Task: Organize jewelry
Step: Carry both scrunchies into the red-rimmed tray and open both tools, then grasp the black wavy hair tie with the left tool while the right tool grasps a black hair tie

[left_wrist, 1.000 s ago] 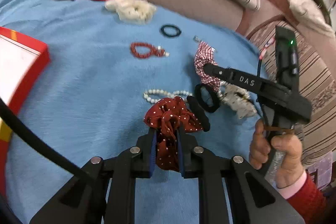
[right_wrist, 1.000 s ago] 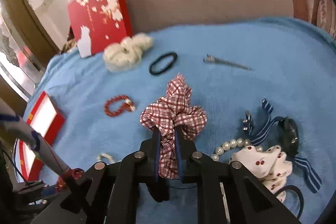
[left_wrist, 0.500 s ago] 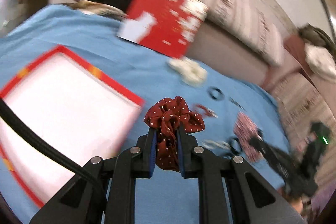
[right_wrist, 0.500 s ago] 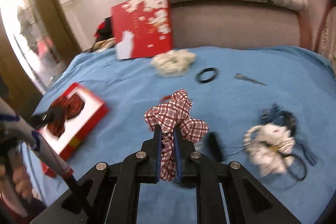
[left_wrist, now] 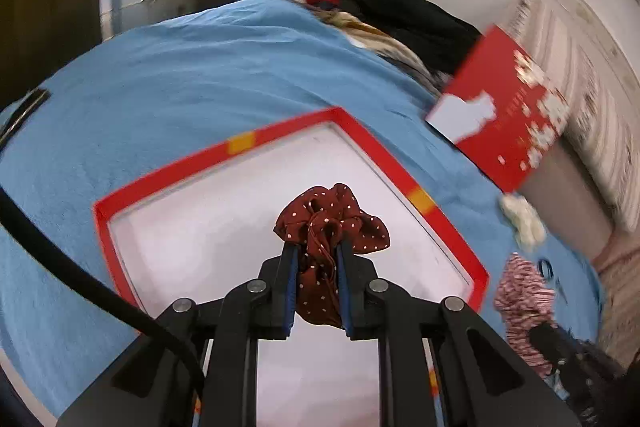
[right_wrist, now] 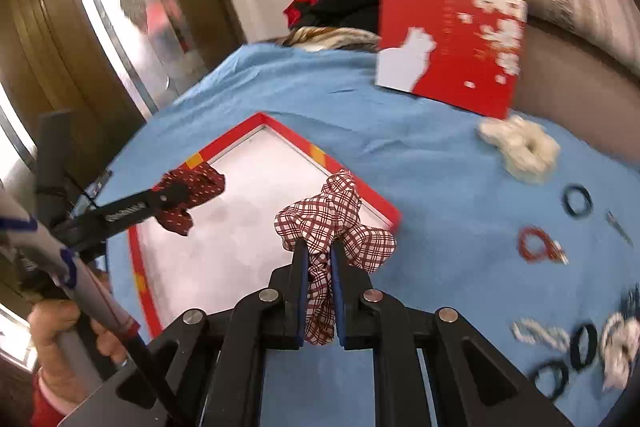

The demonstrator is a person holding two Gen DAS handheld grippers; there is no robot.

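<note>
1. I am holding the left gripper (left_wrist: pixel 318 259) nearly closed, its fingers (left_wrist: pixel 289 267) pinching the dark red dotted scrunchie (left_wrist: pixel 332 219) through the middle of its gathered cloth, with the loose ruffles spilling out past the tips.
2. I am holding the right gripper (right_wrist: pixel 319 263) clamped almost fully together, its fingers (right_wrist: pixel 300 267) squeezing the red plaid scrunchie (right_wrist: pixel 336 223) in the same way, by a bunched fold at the centre.
3. I am reading both scrunchies as very light, soft and springy. The cloth is compressing flat between the blue pads and should not slip, and a pinch across the thick gathered band looks more secure than a grip on a single thin ruffle.
4. I am carrying the dotted scrunchie over the white floor of the red-rimmed box (left_wrist: pixel 404 179), roughly mid-box in the left view. In the right view it is hanging near the box's far left side.
5. I am carrying the plaid scrunchie above the right rim of the box (right_wrist: pixel 360 187), so in my judgement it needs to go further left before I let go.
6. I am seeing other pieces lying on the blue blanket (right_wrist: pixel 420 155) to the right: a cream scrunchie (right_wrist: pixel 520 151), a black hair tie (right_wrist: pixel 577 200), a red bead bracelet (right_wrist: pixel 538 245) and a pearl strand (right_wrist: pixel 538 335). These beaded pieces look harder and more slippery than cloth.
7. I am noting the box lid (right_wrist: pixel 452 35) leaning upright at the far edge of the blanket.
</note>
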